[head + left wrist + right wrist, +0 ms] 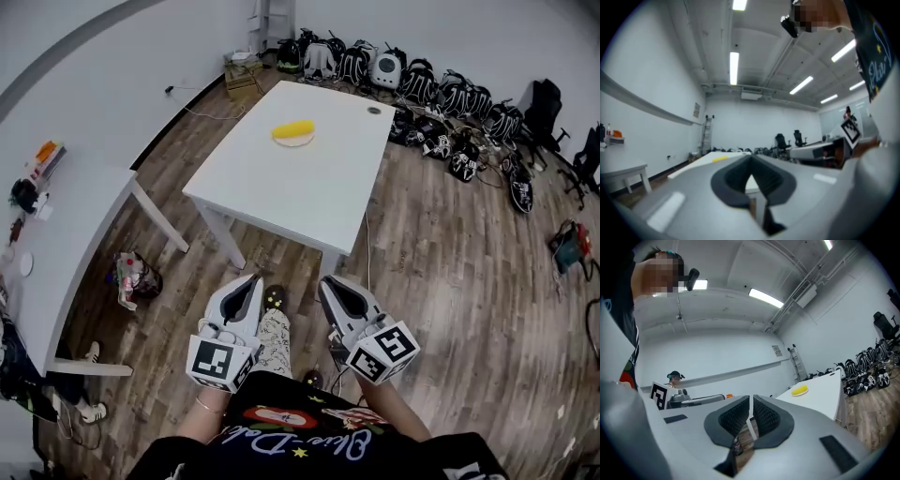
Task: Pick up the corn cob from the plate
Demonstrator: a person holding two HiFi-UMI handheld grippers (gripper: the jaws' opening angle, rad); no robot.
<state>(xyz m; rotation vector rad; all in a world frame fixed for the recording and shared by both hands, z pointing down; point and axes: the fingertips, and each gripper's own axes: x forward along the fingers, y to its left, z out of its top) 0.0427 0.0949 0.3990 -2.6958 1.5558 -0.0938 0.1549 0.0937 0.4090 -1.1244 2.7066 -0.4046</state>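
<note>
Corn cob (293,128) is sitting on its plate (292,142) on the far half of the white table (309,192), long side lying across our view. We're well short of it. Both grippers hang down by our legs over the wood floor, with the table's near edge ahead of them. So as we read it, the step in hand is just the walk-in and reach, and nothing is grabbed yet.

Claw state: the left gripper (254,278) has its pads pressed together at the tips with nothing in between. The right gripper (325,281) is the same, pinched down to a hairline slit and empty.

How we'd do it well:
- Pick one gripper and spread its jaws before it gets over the table, not at the last second.
- Come in low and level, and straddle the cob across its narrow width near the middle, not end to end.
- It's round, so we'd guess it rolls if it's nudged from one side only.
- The plate looks small and light, so close gently and lift straight up so it doesn't tag along.
- Keep the spare gripper clear, or ready to steady the plate.

Pose: both grippers point roughly level toward the table, side by side, with the tips angled a bit toward each other. The marker cubes sit back near our body and our forearms are tucked in close
</note>
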